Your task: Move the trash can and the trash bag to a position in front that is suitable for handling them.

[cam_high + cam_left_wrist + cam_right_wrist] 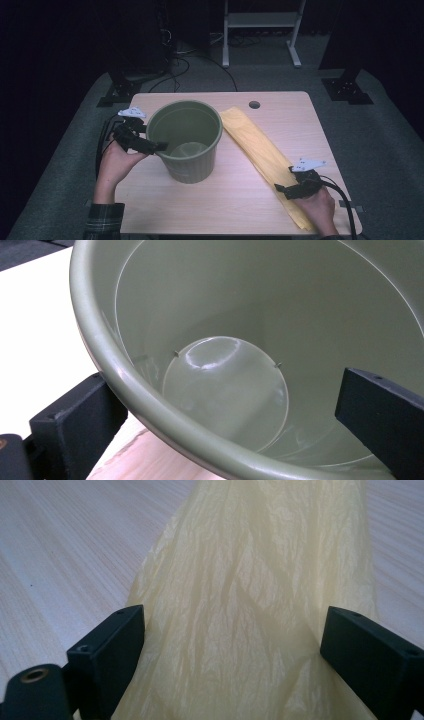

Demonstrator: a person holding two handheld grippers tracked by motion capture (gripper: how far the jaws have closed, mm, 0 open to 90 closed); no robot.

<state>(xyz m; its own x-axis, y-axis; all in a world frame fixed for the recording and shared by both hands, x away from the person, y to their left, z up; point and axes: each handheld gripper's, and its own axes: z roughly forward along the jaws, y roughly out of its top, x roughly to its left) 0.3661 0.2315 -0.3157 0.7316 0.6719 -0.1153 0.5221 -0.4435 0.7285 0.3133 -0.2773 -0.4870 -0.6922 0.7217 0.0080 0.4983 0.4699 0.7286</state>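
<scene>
An olive-green plastic bucket (185, 142) stands upright and empty left of the table's middle. My left gripper (154, 145) is open and straddles its near-left rim. In the left gripper view (225, 385) one jaw sits outside the bucket wall (115, 375) and the other inside. A long, flat pale-yellow plastic bag (260, 150) runs diagonally from beside the bucket toward the front right corner. My right gripper (285, 181) is low over the bag's near end. It is open (232, 615), with the crinkled bag (240, 605) lying between its jaws.
The light wooden table (235, 200) has a round cable hole (254, 105) near its far edge. Dark floor, cables and a white stand's legs (260, 30) lie beyond the table. A hand (117, 162) holds each gripper from the near side.
</scene>
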